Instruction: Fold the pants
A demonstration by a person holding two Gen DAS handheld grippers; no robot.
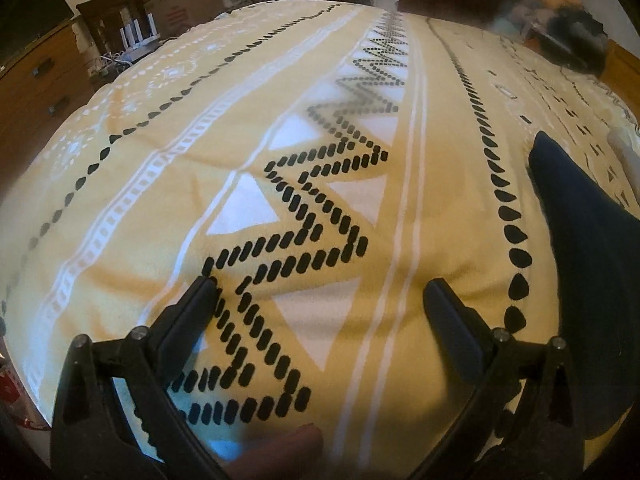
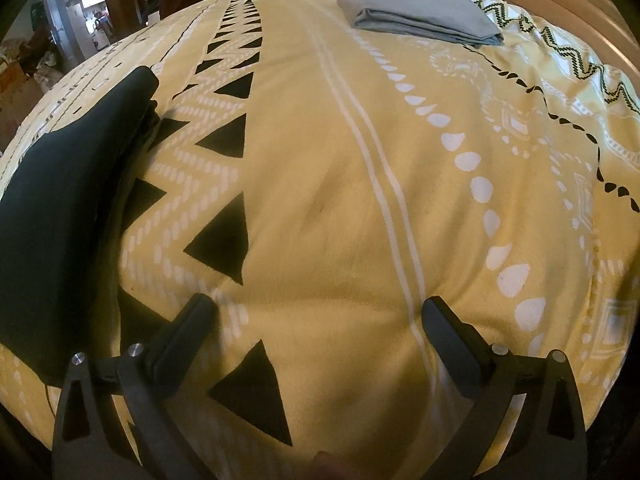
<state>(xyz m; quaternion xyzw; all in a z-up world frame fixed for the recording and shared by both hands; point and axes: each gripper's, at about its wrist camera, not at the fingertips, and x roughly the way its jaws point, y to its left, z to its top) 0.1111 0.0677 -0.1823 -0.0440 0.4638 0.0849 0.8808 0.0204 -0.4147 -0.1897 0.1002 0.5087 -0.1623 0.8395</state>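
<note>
- We see the dark pants [image 1: 588, 264] lying on the yellow patterned bedspread [image 1: 168, 208], at the right edge of the left view and the left edge of the right view [image 2: 60, 208].
- Our left gripper [image 1: 318, 292] stands wide open, holding nothing, over bare bedspread beside the pants.
- Our right gripper [image 2: 318, 308] likewise gapes empty.
- A folded grey cloth [image 2: 420, 18] lies far up the bed, well apart.

One dark pants [image 2: 60, 208]; one folded grey cloth [image 2: 420, 16]; one yellow patterned blanket [image 2: 320, 200]; two hand-held grippers, left hand-held gripper [image 1: 320, 292], right hand-held gripper [image 2: 320, 312]
</note>
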